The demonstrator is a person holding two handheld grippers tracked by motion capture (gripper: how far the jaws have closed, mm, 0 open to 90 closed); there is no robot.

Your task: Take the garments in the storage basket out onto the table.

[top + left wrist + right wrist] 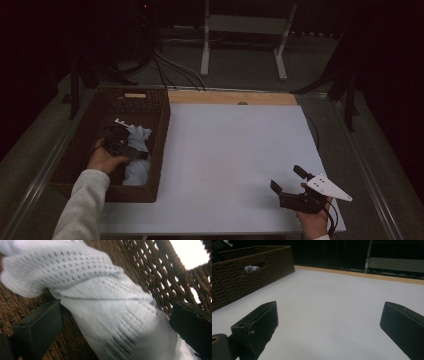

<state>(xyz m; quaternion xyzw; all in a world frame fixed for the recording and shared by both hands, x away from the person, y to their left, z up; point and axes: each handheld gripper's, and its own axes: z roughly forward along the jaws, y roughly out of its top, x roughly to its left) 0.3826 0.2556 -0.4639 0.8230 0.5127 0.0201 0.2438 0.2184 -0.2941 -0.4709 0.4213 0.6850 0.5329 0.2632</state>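
A dark brown wicker basket stands on the left of the white tabletop, and white knitted cloth lies inside it. My left gripper is down in the basket, open, with its two jaws on either side of the white cloth; the jaws stand wide and have not closed on the fabric. My right gripper hovers open over the near right part of the table, with nothing between its jaws. In the right gripper view the basket is at the far left, with a bit of cloth showing through its handle hole.
The white tabletop stretches from the basket to the right edge, with a wooden strip along its far side. Beyond it stand a white metal frame and cables on a dark floor.
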